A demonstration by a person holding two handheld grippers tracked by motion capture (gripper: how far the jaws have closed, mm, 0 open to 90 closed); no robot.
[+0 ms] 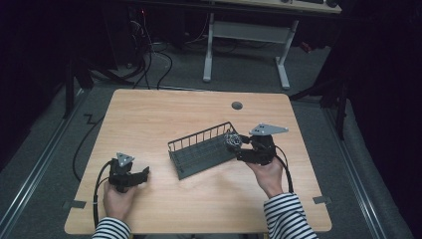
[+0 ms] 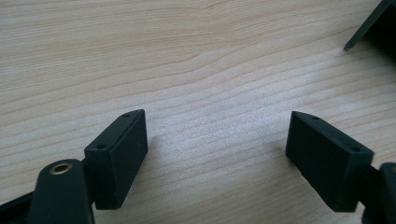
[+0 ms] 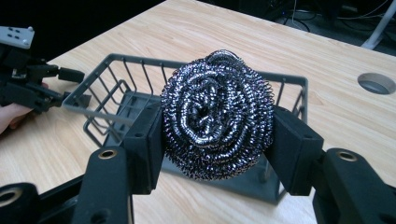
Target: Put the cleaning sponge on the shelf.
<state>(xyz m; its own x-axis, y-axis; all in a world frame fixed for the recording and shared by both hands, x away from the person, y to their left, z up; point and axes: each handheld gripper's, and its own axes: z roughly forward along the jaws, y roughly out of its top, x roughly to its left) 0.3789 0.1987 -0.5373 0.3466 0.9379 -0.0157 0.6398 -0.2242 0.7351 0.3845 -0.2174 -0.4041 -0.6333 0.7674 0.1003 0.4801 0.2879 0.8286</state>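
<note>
Your right tool [image 3: 217, 140] pinched a shiny steel-wool scourer [image 3: 217, 121], a round coil of silvery wire with its flat spiral face toward that tool's camera, held above the basket's [image 1: 201, 149] 3 o'clock end. The dark wire basket lay on the surface [image 1: 149, 109], long axis from 8 to 2 o'clock. Your left tool [image 2: 217, 140] rested at 8 o'clock, jaws spread.

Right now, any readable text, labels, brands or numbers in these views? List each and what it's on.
None readable.
Basket: plain dark wire, no label.
Scourer in the right gripper: bare steel coil, no tag.
Left gripper, open over the table: jaws show screw holes, no marks.
Table: wood grain, no print.
</note>
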